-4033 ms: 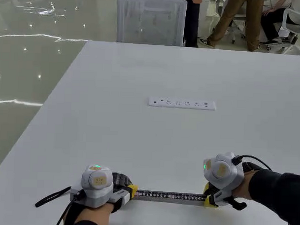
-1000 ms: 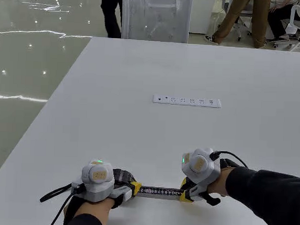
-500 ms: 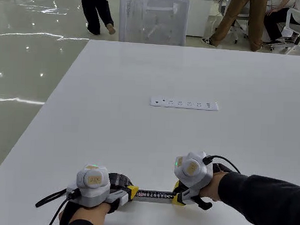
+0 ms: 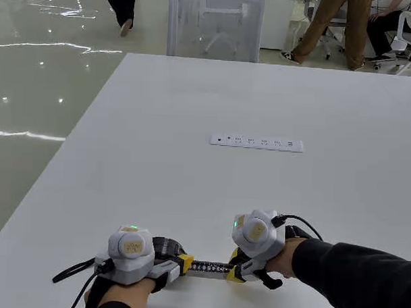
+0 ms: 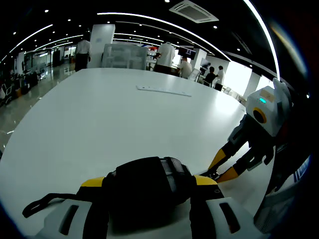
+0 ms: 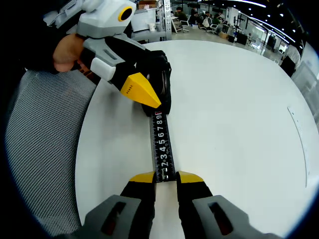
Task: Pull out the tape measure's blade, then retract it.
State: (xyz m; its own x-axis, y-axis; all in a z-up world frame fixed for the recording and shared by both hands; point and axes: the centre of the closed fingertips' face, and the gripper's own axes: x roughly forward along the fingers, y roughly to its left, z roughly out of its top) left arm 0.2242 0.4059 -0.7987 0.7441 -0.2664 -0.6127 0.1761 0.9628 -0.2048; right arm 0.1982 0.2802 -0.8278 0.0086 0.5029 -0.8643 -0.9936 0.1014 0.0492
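Note:
The black tape measure case (image 5: 147, 186) sits clamped between the jaws of my left gripper (image 4: 178, 263) near the table's front edge; it also appears as the tape measure case (image 6: 158, 74) in the right gripper view. A short length of black blade (image 6: 162, 144) with white numbers runs from the case to my right gripper (image 6: 164, 177), which is shut on the blade's tip. In the head view the blade (image 4: 209, 267) spans the small gap between the left gripper and my right gripper (image 4: 232, 271).
A white power strip (image 4: 256, 142) lies flat in the middle of the white table (image 4: 193, 106). A mesh-backed chair (image 4: 213, 24) stands at the far edge, with people beyond it. A black strap (image 4: 72, 269) trails left of the case.
My right gripper has moved left toward the case, and the exposed blade has grown much shorter. The left gripper and case have stayed in place.

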